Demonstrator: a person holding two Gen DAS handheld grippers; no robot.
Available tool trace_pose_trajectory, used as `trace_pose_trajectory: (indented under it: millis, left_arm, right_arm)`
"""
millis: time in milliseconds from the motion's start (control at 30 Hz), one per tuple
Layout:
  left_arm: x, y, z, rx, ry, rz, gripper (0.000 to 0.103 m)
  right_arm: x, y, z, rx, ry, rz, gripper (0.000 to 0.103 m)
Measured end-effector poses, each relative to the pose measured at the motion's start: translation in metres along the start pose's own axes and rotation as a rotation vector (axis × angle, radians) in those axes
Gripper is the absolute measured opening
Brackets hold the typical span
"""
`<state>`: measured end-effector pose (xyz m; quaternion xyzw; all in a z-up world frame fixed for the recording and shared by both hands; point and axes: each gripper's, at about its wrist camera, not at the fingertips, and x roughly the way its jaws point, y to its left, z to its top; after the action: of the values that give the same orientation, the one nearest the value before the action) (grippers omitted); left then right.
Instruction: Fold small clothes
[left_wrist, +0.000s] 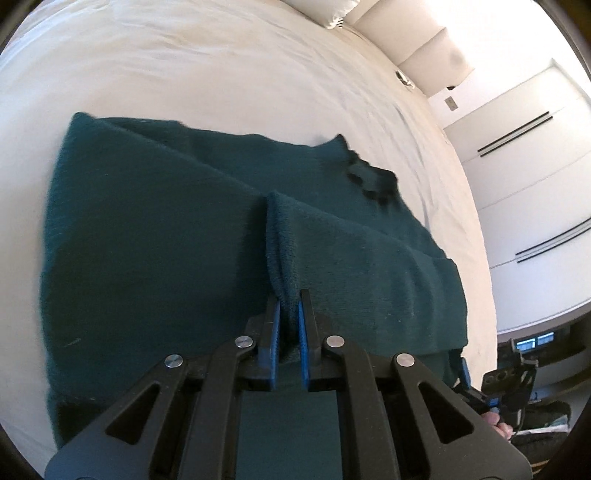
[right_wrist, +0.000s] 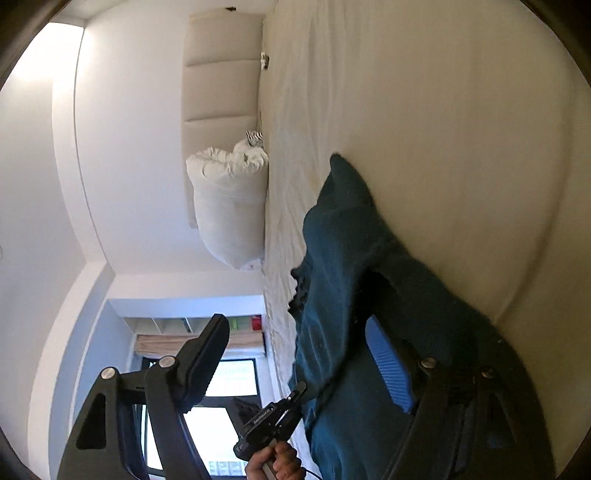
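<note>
While the dark green garment lies spread on the white bed ahead of the left gripper, the fold looks only partly made. That gripper's jaws are nearly together, pinching a ribbed edge of the cloth, with one layer already lapped over the body just beyond its fingertips. The right gripper stands wide, one blue pad against the fabric, gripping nothing. Judging by the loose, uneven far corner, further folds and squaring remain.
</note>
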<state>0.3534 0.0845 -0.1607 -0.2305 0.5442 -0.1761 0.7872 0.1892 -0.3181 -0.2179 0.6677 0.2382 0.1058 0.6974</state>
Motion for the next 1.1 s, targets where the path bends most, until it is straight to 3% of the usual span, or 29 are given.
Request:
trace_pose_trajectory:
  millis: [233,467,700,900,1100]
  left_arm:
    - [-0.003,0.011,0.001,-0.002,-0.024,0.019,0.007]
    - [0.011,0.012,-0.004,0.019,-0.017,0.043,0.008]
    - [0.01,0.009,-0.011,0.029,-0.016,0.045,0.008]
    - [0.014,0.009,-0.012,0.025,-0.013,0.044,0.008]
    - [0.015,0.016,-0.01,0.02,-0.01,0.034,0.008]
  right_arm:
    - [0.014,0.0,0.011,-0.003,-0.026,-0.049,0.085]
    - [0.015,-0.008,0.015,-0.009,-0.038,-0.095,0.081]
    - [0.004,0.018,0.014,-0.093,-0.072,-0.093,0.083]
    - [0.038,0.044,0.018,-0.227,-0.011,-0.144,0.085]
    - [0.07,0.02,0.047,-0.206,0.01,-0.242,0.083]
